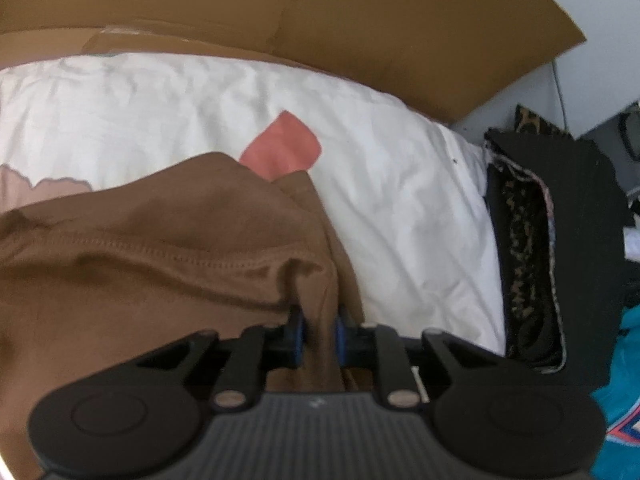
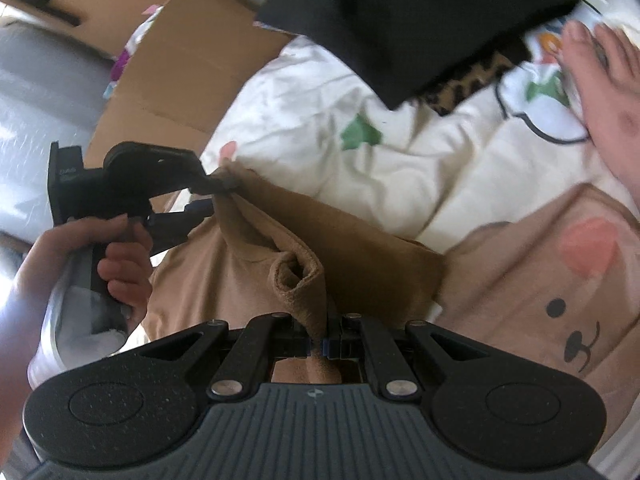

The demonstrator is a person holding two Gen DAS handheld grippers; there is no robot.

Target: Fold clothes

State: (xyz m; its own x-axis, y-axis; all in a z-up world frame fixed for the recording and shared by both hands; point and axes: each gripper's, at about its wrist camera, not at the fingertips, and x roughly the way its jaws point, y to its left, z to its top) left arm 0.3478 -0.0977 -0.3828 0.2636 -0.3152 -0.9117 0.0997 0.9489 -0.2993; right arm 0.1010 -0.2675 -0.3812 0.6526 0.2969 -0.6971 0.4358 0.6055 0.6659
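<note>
A brown garment [image 1: 160, 240] hangs bunched over a white printed bedsheet [image 1: 400, 184]. My left gripper [image 1: 319, 330] is shut on a fold of its stitched hem, the blue pads pinching the cloth. In the right wrist view the same brown garment [image 2: 320, 232] stretches between both tools: my right gripper [image 2: 319, 346] is shut on a rolled edge of it, and the left gripper [image 2: 218, 186], held by a hand [image 2: 120, 264], grips the far corner at the left. The cloth is lifted and slightly slack between them.
Flattened cardboard [image 1: 360, 20] lies behind the bed. A black garment [image 2: 420, 16] over leopard-print fabric [image 2: 472, 84] sits at the sheet's edge. A bare foot [image 2: 604, 92] rests on the sheet at the right. A beige bear-face print [image 2: 560, 280] lies under the garment.
</note>
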